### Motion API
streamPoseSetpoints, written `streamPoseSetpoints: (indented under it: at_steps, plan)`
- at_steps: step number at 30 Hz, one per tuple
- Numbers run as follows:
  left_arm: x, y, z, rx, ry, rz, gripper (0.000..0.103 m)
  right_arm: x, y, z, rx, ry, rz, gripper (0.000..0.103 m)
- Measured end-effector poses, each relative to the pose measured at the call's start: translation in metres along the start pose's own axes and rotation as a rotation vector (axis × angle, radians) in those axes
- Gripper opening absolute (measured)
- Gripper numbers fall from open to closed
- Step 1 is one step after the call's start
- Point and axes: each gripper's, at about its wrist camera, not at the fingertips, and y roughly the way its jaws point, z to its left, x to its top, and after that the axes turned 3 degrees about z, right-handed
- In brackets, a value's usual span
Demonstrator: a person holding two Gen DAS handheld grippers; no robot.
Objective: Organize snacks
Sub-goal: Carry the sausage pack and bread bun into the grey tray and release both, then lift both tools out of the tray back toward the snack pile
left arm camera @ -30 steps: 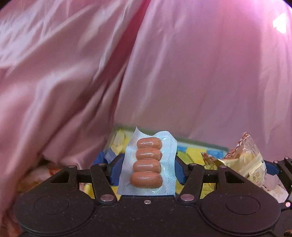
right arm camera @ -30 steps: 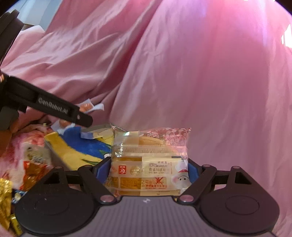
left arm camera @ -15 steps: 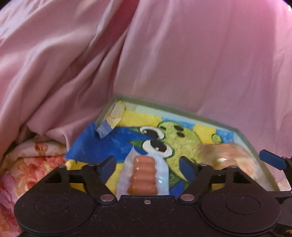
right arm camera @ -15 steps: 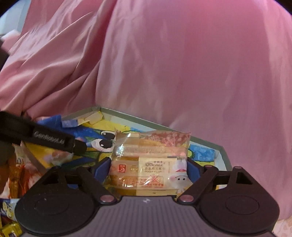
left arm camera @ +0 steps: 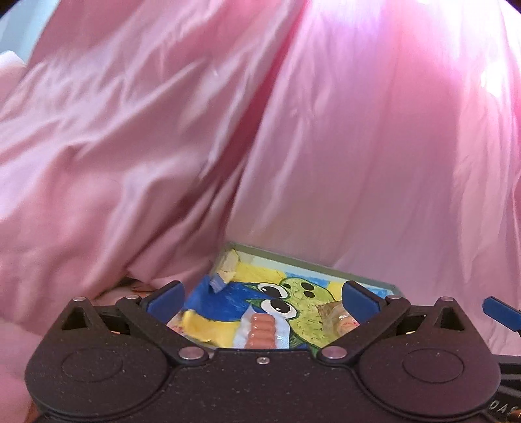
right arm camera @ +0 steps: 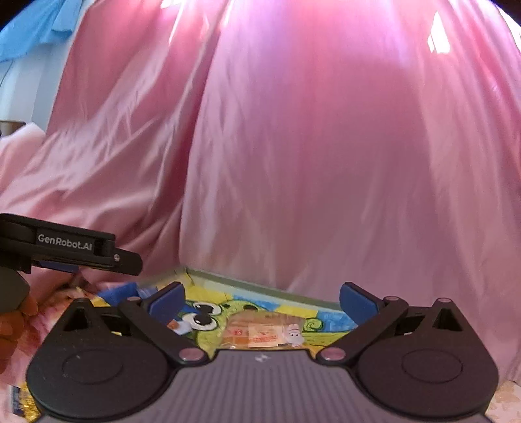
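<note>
My left gripper (left arm camera: 263,297) hangs over a shallow box (left arm camera: 309,261) with a cartoon painted on its floor. Its jaws are opening wide and touch nothing. Below them a clear pack of small sausages (left arm camera: 260,330) lies flat on the box floor. My right gripper (right arm camera: 263,301) is over the same box (right arm camera: 260,287), its jaws also opening and not touching anything. A wrapped cake packet (right arm camera: 264,332) lies in the box beneath it, and the cake packet (left arm camera: 337,317) shows partly behind a finger in the left wrist view. The left gripper (right arm camera: 81,247) shows at the left of the right wrist view.
Draped pink cloth (left arm camera: 358,146) rises behind and around the box. A hand (right arm camera: 13,325) holds the left gripper's handle over flowered fabric. Gold-wrapped snacks (right arm camera: 19,400) lie at the lower left. A blue sheet (right arm camera: 29,29) hangs at the top left.
Both grippers let go: the sausage pack and the cake packet left the jaws and now lie in the box. Both grippers opened wide and drew back and up.
</note>
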Motion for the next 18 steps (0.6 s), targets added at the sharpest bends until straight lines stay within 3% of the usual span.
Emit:
streamPoseSetpoints:
  at_steps: [10, 18]
  plan:
    - [-0.040, -0.085, 0.014, 0.017, 0.040, -0.104, 0.102, -0.004, -0.082, 0.016, 0.004, 0.049, -0.033, 0.103]
    - [-0.086, -0.128, 0.018, 0.029, 0.119, -0.124, 0.102, -0.028, -0.135, 0.032, 0.002, 0.034, -0.057, 0.103]
